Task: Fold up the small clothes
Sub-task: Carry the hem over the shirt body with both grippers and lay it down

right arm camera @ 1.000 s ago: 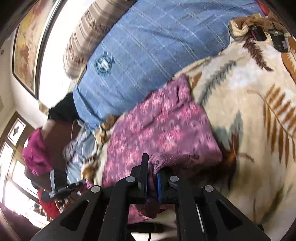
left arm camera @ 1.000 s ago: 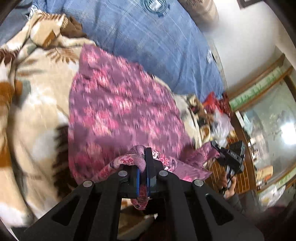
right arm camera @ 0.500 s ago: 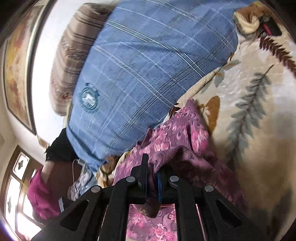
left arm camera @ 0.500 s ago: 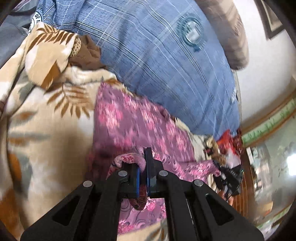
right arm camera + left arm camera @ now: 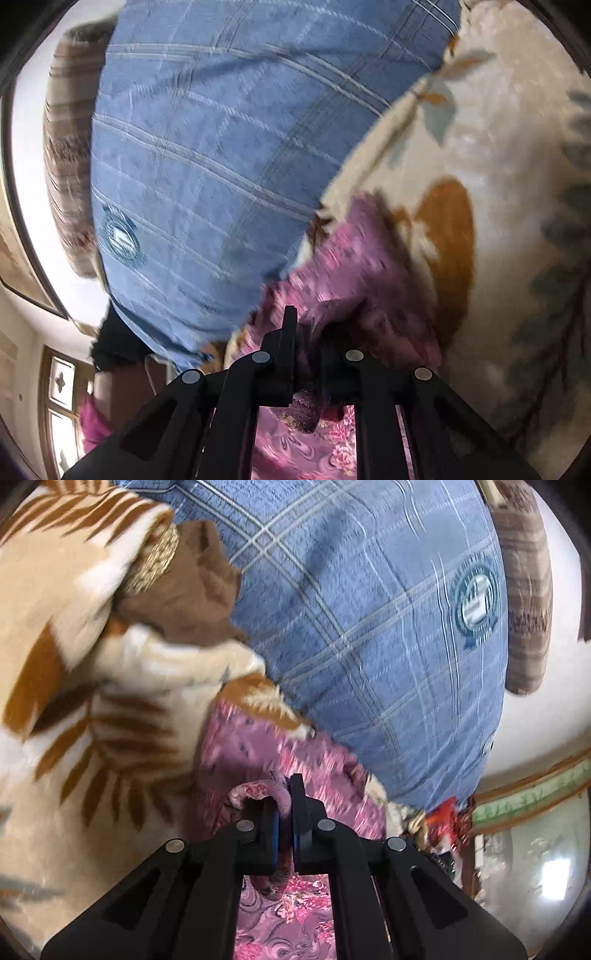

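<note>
Your left tongs point(image 5: 284, 823) and right tongs point(image 5: 308, 350) are each clenched on a bunched edge of the pink floral fabric garment point(image 5: 258, 753). Its free part lies ahead of both tips on the cream leaf-patterned blanket point(image 5: 74, 701), reaching toward the blue plaid pillow point(image 5: 369, 627); neither hand looks nearer.

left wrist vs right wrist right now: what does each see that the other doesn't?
Left wrist only: the left gripper shut on a rolled edge of the pink floral garment, a brown cloth tucked in the leaf-print blanket, and red items by a wood-framed glass panel.

Right wrist only: the right gripper shut on another bunch of the garment, and a person's arm near a window.

Both: garment, blanket, blue plaid cover, striped pillow.
</note>
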`<action>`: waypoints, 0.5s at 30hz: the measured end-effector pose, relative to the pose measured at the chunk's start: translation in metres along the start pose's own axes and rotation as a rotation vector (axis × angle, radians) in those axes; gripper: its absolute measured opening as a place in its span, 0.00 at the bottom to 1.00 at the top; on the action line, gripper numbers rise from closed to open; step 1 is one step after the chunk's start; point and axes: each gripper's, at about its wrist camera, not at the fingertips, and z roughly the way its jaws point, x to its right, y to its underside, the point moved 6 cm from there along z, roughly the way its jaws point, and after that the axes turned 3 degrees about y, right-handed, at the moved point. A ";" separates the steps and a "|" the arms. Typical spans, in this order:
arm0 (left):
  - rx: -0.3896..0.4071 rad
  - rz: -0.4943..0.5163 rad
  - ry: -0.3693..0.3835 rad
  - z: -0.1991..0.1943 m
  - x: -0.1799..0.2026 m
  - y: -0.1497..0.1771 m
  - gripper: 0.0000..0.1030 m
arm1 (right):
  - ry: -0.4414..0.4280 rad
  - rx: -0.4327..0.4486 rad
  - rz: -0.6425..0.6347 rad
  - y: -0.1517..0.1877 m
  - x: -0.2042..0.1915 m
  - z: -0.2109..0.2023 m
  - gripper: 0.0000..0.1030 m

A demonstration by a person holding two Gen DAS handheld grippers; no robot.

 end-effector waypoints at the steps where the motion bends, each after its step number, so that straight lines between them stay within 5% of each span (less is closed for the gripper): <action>1: 0.011 -0.018 0.002 0.000 0.000 -0.007 0.03 | -0.009 0.017 0.021 -0.007 0.001 0.002 0.12; 3: 0.033 -0.063 0.019 0.000 -0.004 -0.020 0.04 | 0.010 0.048 0.075 -0.022 0.008 0.007 0.13; 5: 0.054 -0.110 0.014 -0.004 -0.011 -0.029 0.14 | 0.043 0.074 0.143 -0.032 0.021 0.012 0.26; 7: 0.097 -0.153 0.001 -0.017 -0.023 -0.038 0.41 | 0.074 0.133 0.210 -0.040 0.036 0.005 0.46; 8: 0.113 -0.173 0.003 -0.025 -0.028 -0.040 0.43 | 0.067 0.172 0.234 -0.043 0.042 -0.004 0.49; 12: 0.073 -0.122 0.022 -0.040 -0.029 -0.031 0.43 | 0.069 0.144 0.141 -0.038 0.037 -0.019 0.49; 15: -0.017 0.005 0.032 -0.032 -0.012 -0.008 0.58 | 0.046 0.067 0.033 -0.022 0.018 -0.020 0.49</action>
